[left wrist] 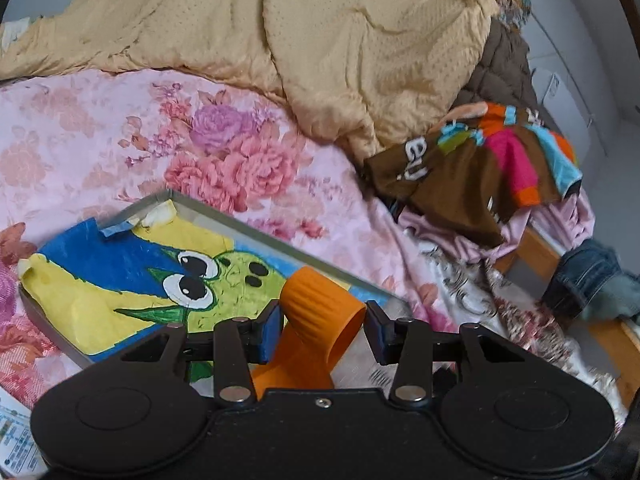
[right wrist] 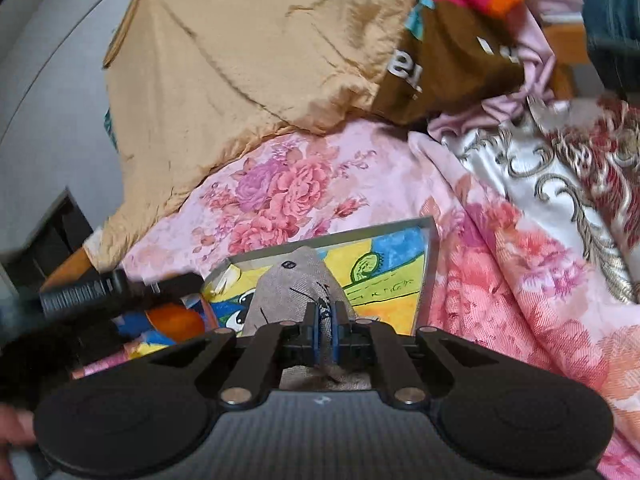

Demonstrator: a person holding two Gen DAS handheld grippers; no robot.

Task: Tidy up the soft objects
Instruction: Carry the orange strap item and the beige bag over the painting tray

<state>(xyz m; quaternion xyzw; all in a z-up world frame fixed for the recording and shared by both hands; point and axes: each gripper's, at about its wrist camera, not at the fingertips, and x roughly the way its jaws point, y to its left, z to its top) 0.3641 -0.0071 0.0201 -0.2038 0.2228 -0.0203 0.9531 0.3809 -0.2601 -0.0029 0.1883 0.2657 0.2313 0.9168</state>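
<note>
Right gripper (right wrist: 325, 330): nearest the lens, fingers pinched tight on a fold of the grey cloth toy (right wrist: 298, 284), holding it over the tray.
Left gripper (left wrist: 325, 330): fingers spread apart; the orange ribbed piece (left wrist: 316, 320) sits between them, the left pad at its side, the right pad clear of it. Not clamped, by my reading.
Grey toy, handling: woven fabric, limp, surely light; it creases where pinched. Probably safest taken by a bunched fold, as now; a shallow pinch might slip off.
Grey toy, looks: pale grey-beige, one dark button-like spot near the top, a few black stitched lines. Rounded top, lower part hidden by the fingers.
Orange piece, handling: looks like a flexible ribbed sleeve, open-ended; likely squashes under pressure, so grip across the ribs.
Tray (left wrist: 280, 242): shallow, grey-rimmed, lined with a cartoon drawing (left wrist: 192, 280), lying on the floral bedsheet (left wrist: 100, 128).
Surroundings: tan quilt (left wrist: 320, 40) heaped behind, brown striped garment (left wrist: 480, 168) at the bed edge.
</note>
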